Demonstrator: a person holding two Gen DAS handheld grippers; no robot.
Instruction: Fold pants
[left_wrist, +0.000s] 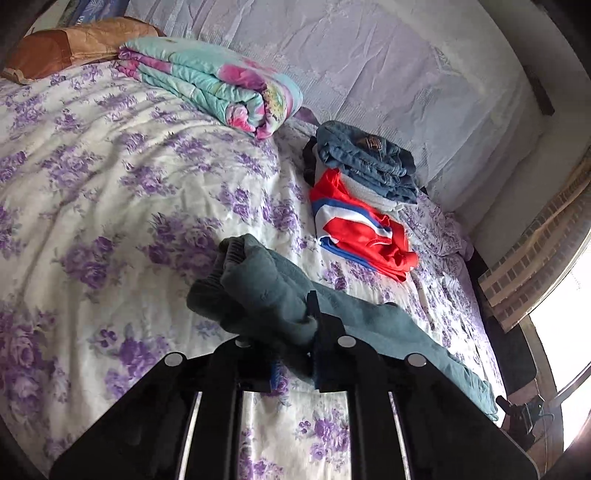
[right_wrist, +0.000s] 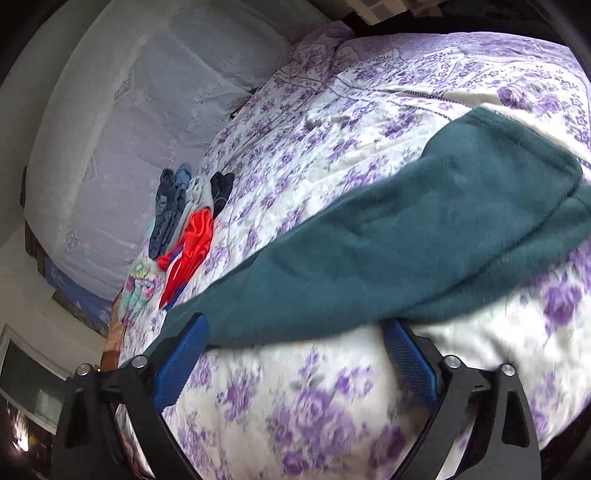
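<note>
Dark teal fleece pants (left_wrist: 273, 291) lie on a bed with a purple-flowered sheet (left_wrist: 110, 184). My left gripper (left_wrist: 295, 354) is shut on the pants near their ribbed cuffs, which bunch up above the fingers; the rest of the pants trails off to the right. In the right wrist view the pants (right_wrist: 388, 236) stretch across the bed from lower left to upper right. My right gripper (right_wrist: 295, 354) is open, its blue pads (right_wrist: 181, 354) wide apart just below the near edge of the pants, holding nothing.
A pile of folded clothes sits by the lace-covered headboard (left_wrist: 406, 74): blue jeans (left_wrist: 369, 162) on top, a red, white and blue garment (left_wrist: 362, 225) in front. A rolled floral quilt (left_wrist: 221, 85) and an orange pillow (left_wrist: 74, 44) lie further back. A bright window (left_wrist: 569, 350) is at right.
</note>
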